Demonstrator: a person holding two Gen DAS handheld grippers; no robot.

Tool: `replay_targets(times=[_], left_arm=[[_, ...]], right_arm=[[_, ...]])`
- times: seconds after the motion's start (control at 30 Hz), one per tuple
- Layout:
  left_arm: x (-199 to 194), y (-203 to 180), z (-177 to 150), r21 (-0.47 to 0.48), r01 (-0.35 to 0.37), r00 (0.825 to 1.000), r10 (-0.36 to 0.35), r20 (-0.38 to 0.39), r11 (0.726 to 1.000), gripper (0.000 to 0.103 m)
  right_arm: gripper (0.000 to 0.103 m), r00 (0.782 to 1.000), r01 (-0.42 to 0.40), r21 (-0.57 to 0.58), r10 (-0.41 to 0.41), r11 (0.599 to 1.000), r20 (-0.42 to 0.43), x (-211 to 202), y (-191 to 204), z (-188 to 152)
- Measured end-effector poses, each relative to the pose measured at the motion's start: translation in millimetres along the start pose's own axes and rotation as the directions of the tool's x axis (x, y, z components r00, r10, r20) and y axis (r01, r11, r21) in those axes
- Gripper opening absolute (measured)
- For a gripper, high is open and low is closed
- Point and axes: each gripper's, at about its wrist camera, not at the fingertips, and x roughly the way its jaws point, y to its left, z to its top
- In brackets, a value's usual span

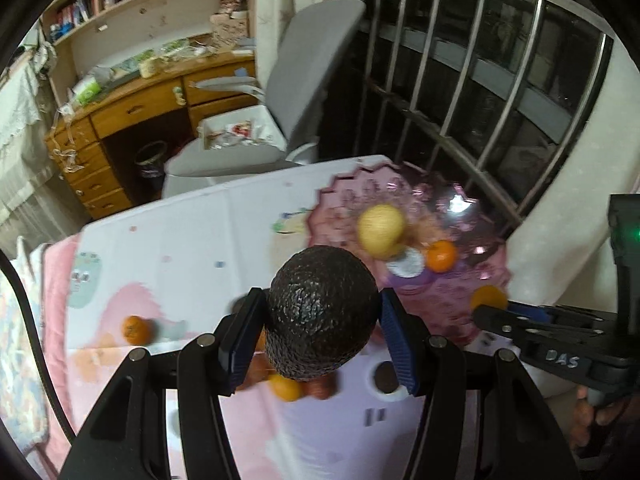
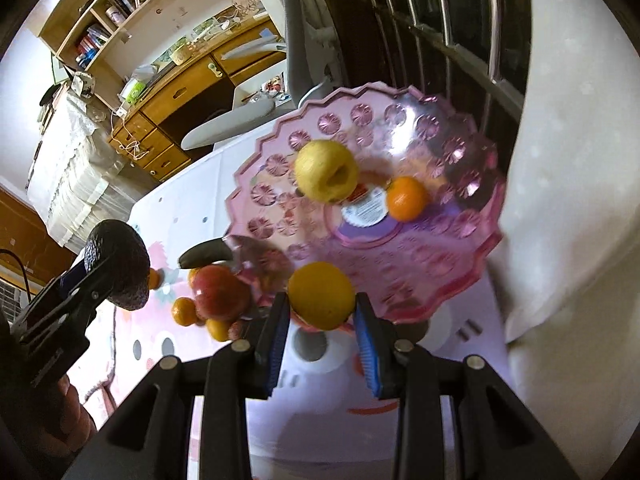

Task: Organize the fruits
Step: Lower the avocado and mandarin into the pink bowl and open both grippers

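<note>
Fruits sit partly in a pink, scallop-edged translucent plastic bowl (image 1: pixel 460 312) and partly on the desk (image 1: pixel 192 232), which wears a white and pink cartoon-print cloth. In the left wrist view, the left gripper (image 1: pixel 322 324) has its blue-padded fingers (image 1: pixel 396 344) clamped on a dark, bumpy-skinned avocado (image 1: pixel 320 312) at frame centre. Behind it, upper right, the bowl holds a yellow apple (image 1: pixel 380 226) and a small orange mandarin (image 1: pixel 441 256). A lone mandarin (image 1: pixel 137 330) lies on the cloth at left. More fruit peeks out below the avocado, blurred.

In the right wrist view, the right gripper (image 2: pixel 322 312) grips a round yellow-orange citrus fruit (image 2: pixel 321 295) between its fingers (image 2: pixel 366 332), at the bowl's (image 2: pixel 420 280) near rim. The yellow apple (image 2: pixel 326 170) and mandarin (image 2: pixel 406 199) rest inside the bowl, around a label. At left centre, a red apple (image 2: pixel 218 292), several mandarins (image 2: pixel 183 311) and a dark green elongated fruit (image 2: pixel 206 258) cluster on the cloth. Far left, the other gripper (image 2: pixel 100 280) carries the avocado (image 2: pixel 120 264).
</note>
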Motion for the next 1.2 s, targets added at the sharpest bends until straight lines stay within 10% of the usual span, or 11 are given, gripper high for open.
replay_targets(times=[1.2], left_arm=[[113,-57,27,-0.085,0.097,0.963,-0.115,-0.245,0.992,0.044]], right_arm=[[0.034,0.994,0.046,-0.102,-0.056,0.994,-0.098,47,-43,21]])
